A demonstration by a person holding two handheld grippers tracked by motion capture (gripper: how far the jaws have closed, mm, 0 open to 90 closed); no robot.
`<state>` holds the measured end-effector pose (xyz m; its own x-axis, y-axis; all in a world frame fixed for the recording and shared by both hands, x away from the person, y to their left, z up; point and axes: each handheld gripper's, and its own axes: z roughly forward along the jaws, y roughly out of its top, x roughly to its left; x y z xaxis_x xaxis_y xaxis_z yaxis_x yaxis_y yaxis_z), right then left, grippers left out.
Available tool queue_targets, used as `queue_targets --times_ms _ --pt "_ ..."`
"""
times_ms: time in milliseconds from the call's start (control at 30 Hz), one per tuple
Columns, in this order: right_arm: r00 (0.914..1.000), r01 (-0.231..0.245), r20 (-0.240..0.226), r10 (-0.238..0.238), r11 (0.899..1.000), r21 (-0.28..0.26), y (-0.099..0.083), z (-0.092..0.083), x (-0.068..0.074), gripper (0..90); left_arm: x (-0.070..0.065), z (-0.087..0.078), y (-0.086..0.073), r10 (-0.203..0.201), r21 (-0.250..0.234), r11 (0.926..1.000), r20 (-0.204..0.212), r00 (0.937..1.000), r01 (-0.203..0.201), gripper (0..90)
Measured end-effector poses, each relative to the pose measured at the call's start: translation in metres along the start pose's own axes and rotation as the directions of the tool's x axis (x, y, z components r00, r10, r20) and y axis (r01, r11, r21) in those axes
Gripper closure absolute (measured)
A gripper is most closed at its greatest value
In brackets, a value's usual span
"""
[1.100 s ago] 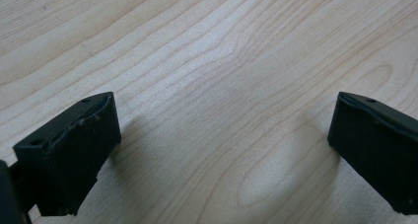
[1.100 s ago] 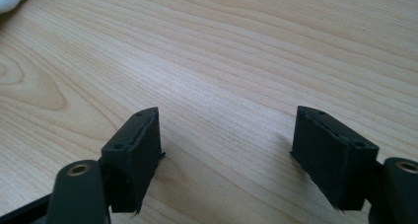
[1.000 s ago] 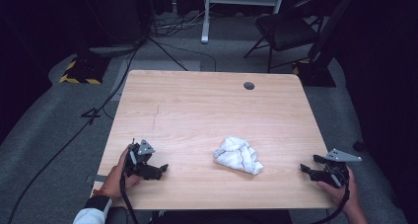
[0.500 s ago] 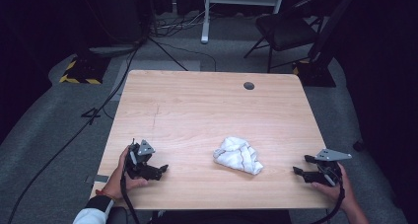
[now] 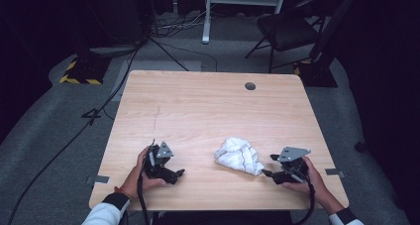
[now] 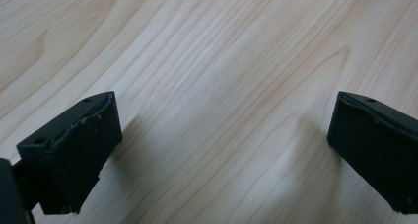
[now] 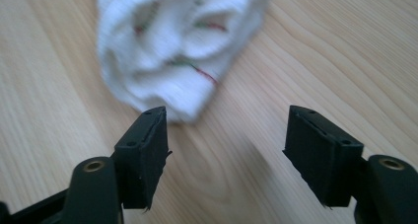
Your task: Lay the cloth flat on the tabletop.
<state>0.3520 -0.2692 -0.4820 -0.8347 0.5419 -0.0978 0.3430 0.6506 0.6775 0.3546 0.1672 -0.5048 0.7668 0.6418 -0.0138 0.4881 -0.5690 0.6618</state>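
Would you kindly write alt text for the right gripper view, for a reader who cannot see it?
The right gripper points its two open black jaws at a crumpled white cloth with thin red and green stripes, lying on the light wooden table. The cloth's near edge sits just beyond the jaw on the picture's left, with nothing between the jaws.

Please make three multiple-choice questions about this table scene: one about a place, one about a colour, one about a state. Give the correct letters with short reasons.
1. Where does the crumpled cloth lie on the table?
A. beside the round hole at the far edge
B. near the person's edge, closer to the right gripper
C. under the left gripper

2. What colour is the cloth mainly?
A. white
B. black
C. yellow

3. How do the right gripper's jaws stand?
A. clamped on the cloth
B. shut with nothing between
C. apart, the cloth just ahead of them

Answers: 1 B, the high view shows it there. 2 A, white with thin coloured threads. 3 C, bare wood shows between the pads.
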Motion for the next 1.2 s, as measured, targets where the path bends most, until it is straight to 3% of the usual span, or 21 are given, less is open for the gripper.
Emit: queue_targets --times_ms 100,233,400,633,800,833,900,1067,1200 --pt "0.9992 0.032 -0.024 -0.031 0.999 0.015 0.01 0.014 0.007 38.0 -0.007 0.011 0.013 0.04 0.002 0.9992 0.036 0.9985 -0.04 0.2" --pt "0.9986 0.031 -0.044 -0.03 0.999 0.012 0.011 0.019 0.007 38.4 -0.014 0.024 0.028 0.091 -0.002 0.9958 0.081 0.9926 -0.091 0.4" --pt "0.9984 0.02 -0.052 -0.02 1.0 0.005 0.013 0.022 0.005 36.8 -0.019 0.038 0.045 0.104 -0.024 0.9945 0.093 0.9902 -0.102 7.7" --pt "0.9975 0.019 -0.068 -0.02 1.0 -0.011 0.017 0.028 0.003 39.9 -0.024 0.053 0.062 0.125 -0.037 0.9919 0.113 0.9858 -0.121 10.2" --pt "0.9978 0.023 -0.061 -0.025 0.999 -0.025 0.022 0.033 0.004 49.8 -0.028 0.057 0.071 0.139 -0.044 0.9899 0.106 0.9846 -0.135 17.1" --pt "0.9977 0.029 -0.061 -0.031 0.999 -0.029 0.024 0.034 0.005 55.1 -0.029 0.057 0.074 0.142 -0.049 0.9893 0.106 0.9842 -0.137 18.9" --pt "0.9976 0.034 -0.06 -0.036 0.999 -0.029 0.025 0.035 0.005 56.4 -0.031 0.054 0.08 0.151 -0.074 0.9869 0.1 0.9835 -0.144 19.5" --pt "0.9972 0.056 -0.048 -0.058 0.998 -0.026 0.03 0.037 0.007 68.0 -0.036 0.05 0.091 0.179 -0.129 0.9783 0.123 0.9762 -0.163 28.3" --pt "0.9971 0.068 -0.033 -0.069 0.997 -0.026 0.03 0.036 0.006 72.5 -0.038 0.045 0.094 0.193 -0.161 0.9726 0.158 0.9684 -0.167 28.5"
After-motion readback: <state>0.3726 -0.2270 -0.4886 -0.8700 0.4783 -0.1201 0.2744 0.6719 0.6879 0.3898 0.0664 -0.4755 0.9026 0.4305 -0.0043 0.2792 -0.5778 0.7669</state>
